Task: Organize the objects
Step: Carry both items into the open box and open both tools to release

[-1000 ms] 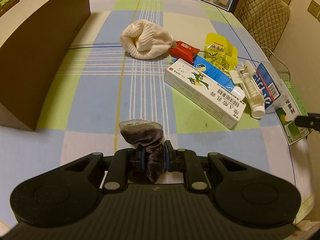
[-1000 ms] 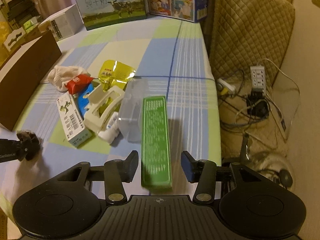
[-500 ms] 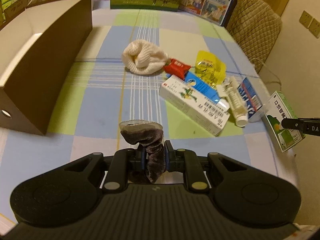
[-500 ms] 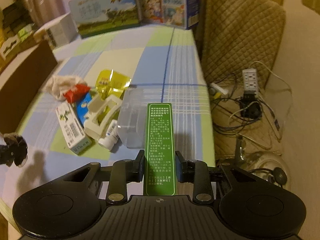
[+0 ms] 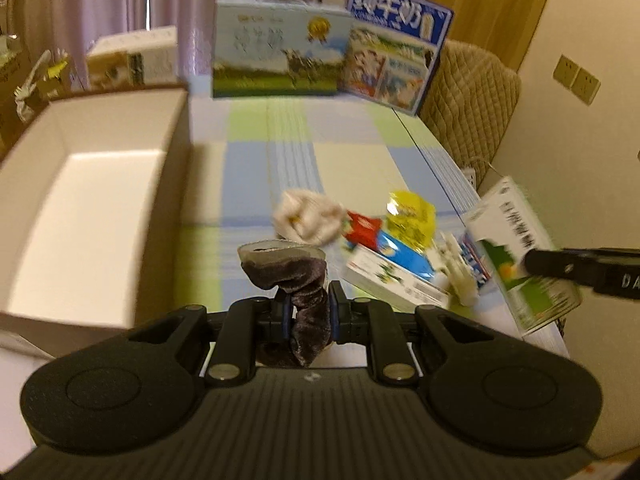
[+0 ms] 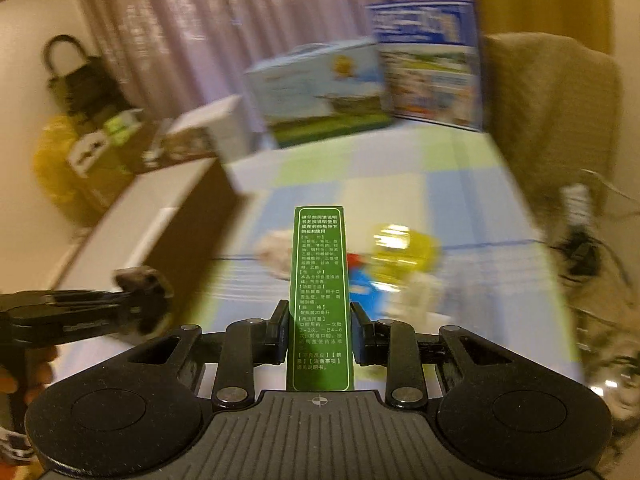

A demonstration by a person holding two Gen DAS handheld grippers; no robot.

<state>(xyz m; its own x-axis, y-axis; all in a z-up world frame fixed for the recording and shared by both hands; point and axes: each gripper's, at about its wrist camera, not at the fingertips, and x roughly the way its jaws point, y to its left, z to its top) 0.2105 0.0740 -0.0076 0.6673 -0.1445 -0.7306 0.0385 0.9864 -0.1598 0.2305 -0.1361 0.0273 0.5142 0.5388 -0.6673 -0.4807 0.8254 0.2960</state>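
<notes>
A checked cloth of blue, green and cream squares covers the tabletop (image 5: 352, 160), with curtains behind and two milk cartons (image 5: 280, 52) standing at its far edge. We see the left claw (image 5: 307, 312) clamped shut on a dark brown velvety sock (image 5: 292, 276), its grey cuff standing up above the fingers. The right claw (image 6: 319, 330) is closed tight on a long green medicine box (image 6: 320, 292) printed with white Chinese text in blocks too fine for us to read. To the left lies an open cardboard box (image 5: 80, 200), brown outside and white inside, next to the sock. A clutter sits near the right edge: a cream knitted cloth (image 5: 308, 220), a red sachet (image 5: 362, 228), a yellow packet (image 5: 412, 216) and a white toothpaste box (image 5: 396, 280). The far half of the cloth is bare.
</notes>
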